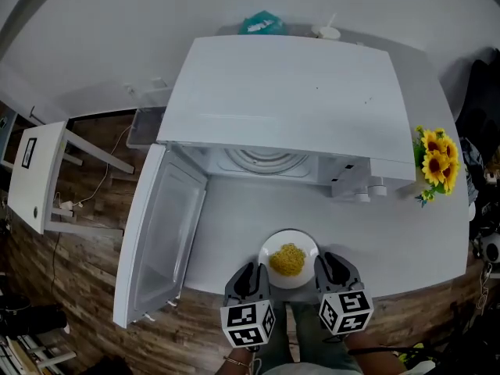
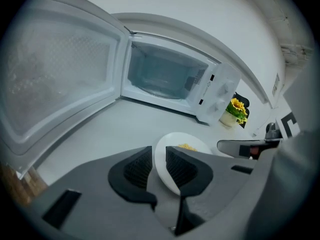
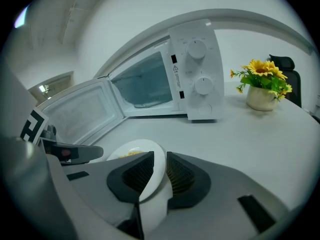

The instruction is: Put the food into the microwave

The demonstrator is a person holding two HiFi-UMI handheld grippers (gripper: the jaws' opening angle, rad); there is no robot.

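Right now the yellow food sits heaped on a white plate over the near edge of the white table, just in front of the microwave; I cannot tell whether the plate rests on the surface or is slightly raised. I have both tools on it: my left gripper is clamped on the plate's left rim and my right gripper on its right rim, the rim pinched between each pair of jaws. The microwave's door stands swung wide to the left with the turntable exposed, and a pot of sunflowers sits on the table beside the microwave's right end.
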